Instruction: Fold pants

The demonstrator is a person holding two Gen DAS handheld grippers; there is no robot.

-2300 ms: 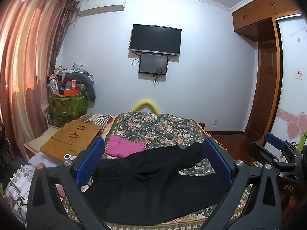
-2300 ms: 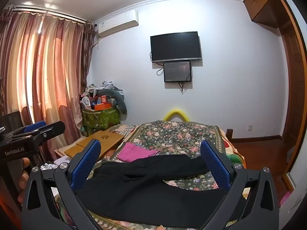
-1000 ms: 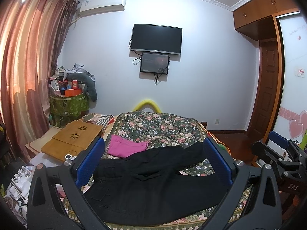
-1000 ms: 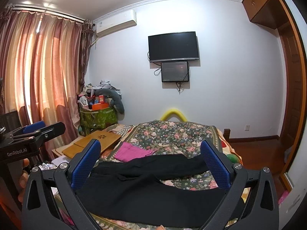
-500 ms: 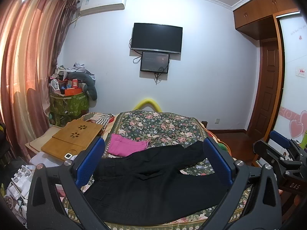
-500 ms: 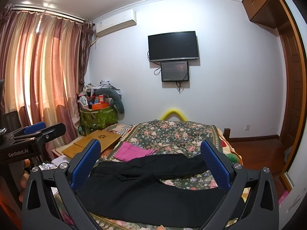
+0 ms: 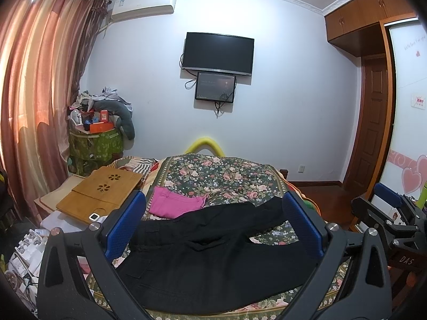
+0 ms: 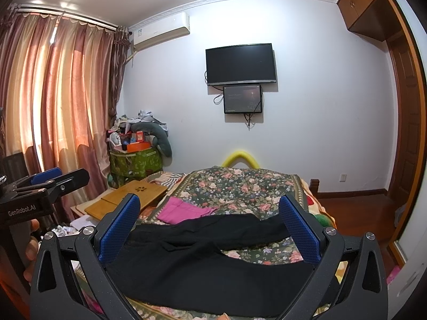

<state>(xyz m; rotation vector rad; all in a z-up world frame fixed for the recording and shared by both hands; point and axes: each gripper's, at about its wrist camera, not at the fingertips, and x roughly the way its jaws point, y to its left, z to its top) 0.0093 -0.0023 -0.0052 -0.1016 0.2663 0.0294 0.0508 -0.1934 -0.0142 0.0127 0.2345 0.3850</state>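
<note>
Floral bedding [image 7: 221,176] fills the bedroom before us, where black pants [image 7: 213,256] lie spread flat as we hold our left gripper [image 7: 213,229] and right gripper [image 8: 209,229] above them, both spread wide, gripping and touching nothing.

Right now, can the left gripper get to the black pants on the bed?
Probably yes. The left gripper is open and points at the pants, which lie spread flat on the bed with nothing on top or in between.
</note>
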